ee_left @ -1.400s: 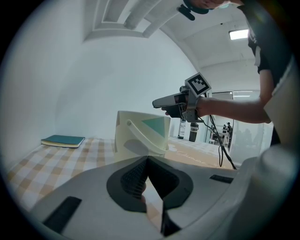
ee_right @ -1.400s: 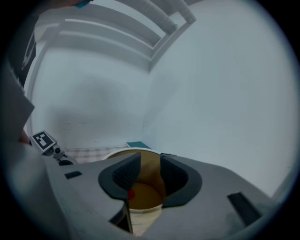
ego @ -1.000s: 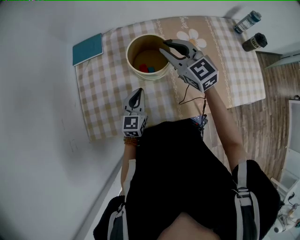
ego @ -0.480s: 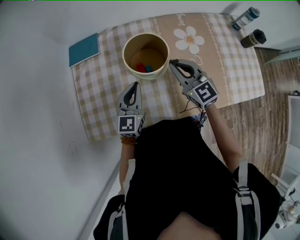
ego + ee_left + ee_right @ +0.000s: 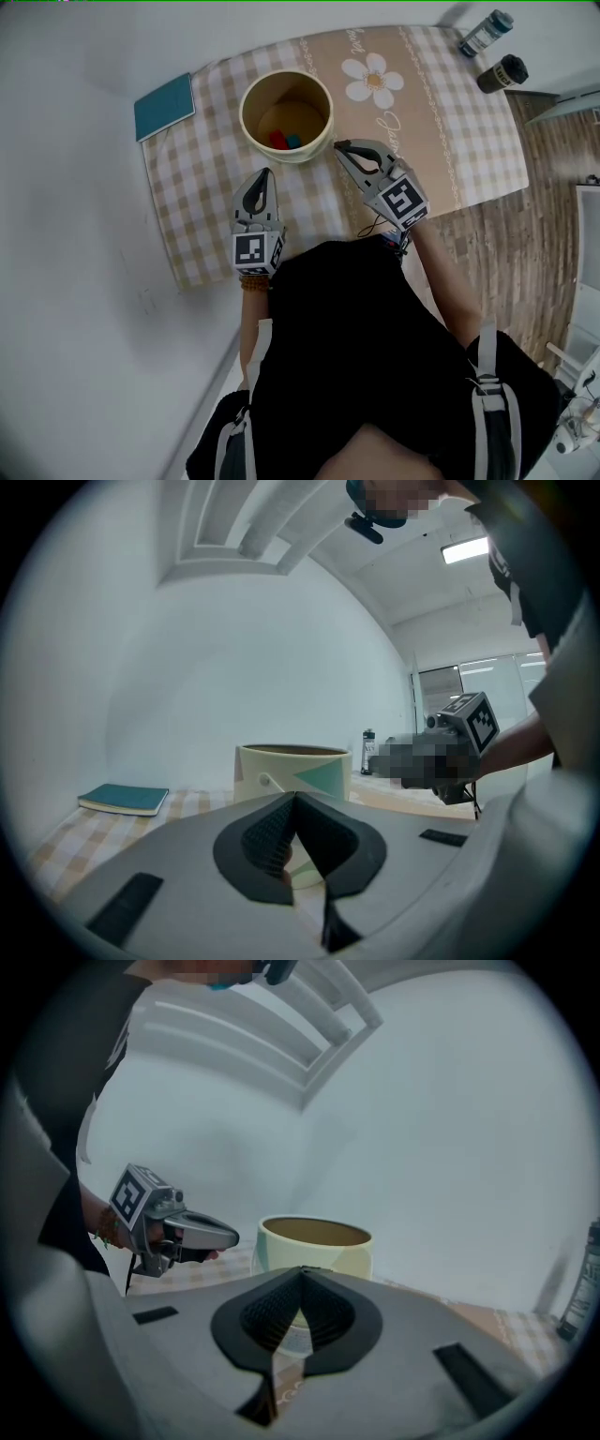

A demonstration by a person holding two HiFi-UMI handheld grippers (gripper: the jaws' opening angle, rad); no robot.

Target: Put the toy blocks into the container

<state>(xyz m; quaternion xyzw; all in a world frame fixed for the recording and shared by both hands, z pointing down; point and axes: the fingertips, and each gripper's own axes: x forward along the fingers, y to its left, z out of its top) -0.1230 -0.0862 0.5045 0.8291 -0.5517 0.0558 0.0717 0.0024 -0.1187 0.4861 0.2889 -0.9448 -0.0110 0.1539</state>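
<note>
Hovering low over the checked cloth [image 5: 192, 220] just before the person, the left gripper [image 5: 265, 176] and right gripper [image 5: 339, 147] are both keeping their jaws pinched together on nothing, likely because no block is left outside. Just beyond, the container [image 5: 247, 127] is holding the toy blocks [image 5: 284, 141] at its bottom. A second ago the right gripper was reaching over the rim, jaws parted; now it is sitting drawn back.

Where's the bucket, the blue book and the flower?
bucket [image 5: 281, 94], head view, on its inside wall.
book [image 5: 164, 106], head view, middle of its cover.
flower [image 5: 368, 80], head view, centre of the printed flower.
</note>
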